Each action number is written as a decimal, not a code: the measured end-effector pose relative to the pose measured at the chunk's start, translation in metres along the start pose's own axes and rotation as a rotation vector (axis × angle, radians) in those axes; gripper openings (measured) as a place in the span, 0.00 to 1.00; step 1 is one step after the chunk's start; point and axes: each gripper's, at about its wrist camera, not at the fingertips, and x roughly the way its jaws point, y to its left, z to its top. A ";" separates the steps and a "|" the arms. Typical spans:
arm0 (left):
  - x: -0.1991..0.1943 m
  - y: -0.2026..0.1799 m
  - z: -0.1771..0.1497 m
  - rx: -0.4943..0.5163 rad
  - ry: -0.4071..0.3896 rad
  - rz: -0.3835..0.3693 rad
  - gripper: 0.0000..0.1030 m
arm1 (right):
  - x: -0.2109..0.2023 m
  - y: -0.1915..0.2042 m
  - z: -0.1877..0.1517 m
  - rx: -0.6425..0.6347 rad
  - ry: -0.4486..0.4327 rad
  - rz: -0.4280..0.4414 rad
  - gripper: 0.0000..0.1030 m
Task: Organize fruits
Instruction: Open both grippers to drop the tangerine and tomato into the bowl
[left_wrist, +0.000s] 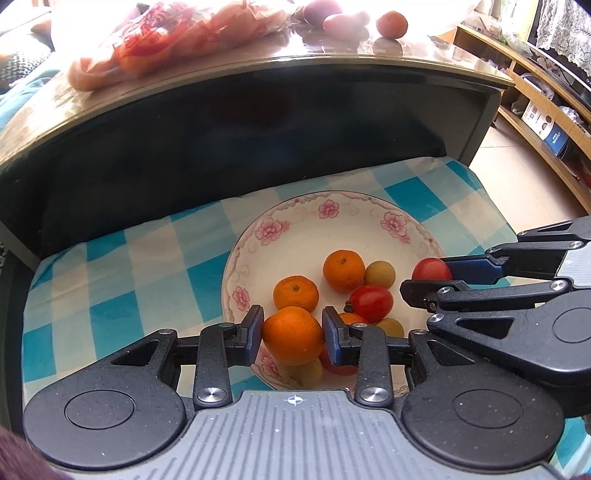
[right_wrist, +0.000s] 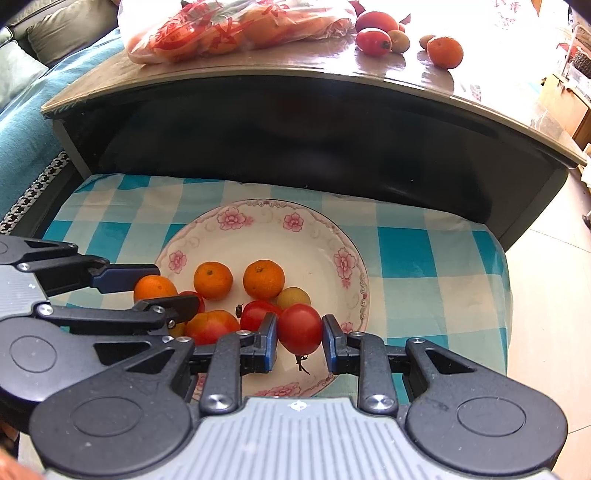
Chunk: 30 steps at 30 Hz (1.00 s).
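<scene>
A mandarin (left_wrist: 292, 335) is clamped by the left hand-held gripper (left_wrist: 292, 334), a tomato (right_wrist: 300, 328) by the right hand-held gripper (right_wrist: 300, 341); both should be lowered onto bare plate (right_wrist: 258, 221) before release.

A blue-and-white checked cloth (left_wrist: 122, 258) covers the low surface in front. Behind it rises a dark glossy coffee table with a rounded brown top (right_wrist: 498, 107). A teal blanket (right_wrist: 26, 122) lies on the sofa to the left, and long wooden shelving (left_wrist: 546, 107) runs along the tiled floor (right_wrist: 546, 295).
</scene>
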 end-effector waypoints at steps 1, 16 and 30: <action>0.000 0.000 0.000 0.001 0.000 0.001 0.41 | 0.001 0.000 0.000 0.001 0.001 0.001 0.28; 0.011 0.003 0.003 0.000 0.007 0.007 0.40 | 0.012 -0.004 0.002 0.018 -0.002 0.016 0.28; 0.013 0.004 0.005 -0.012 0.008 0.010 0.40 | 0.019 -0.006 0.003 0.042 -0.010 0.034 0.29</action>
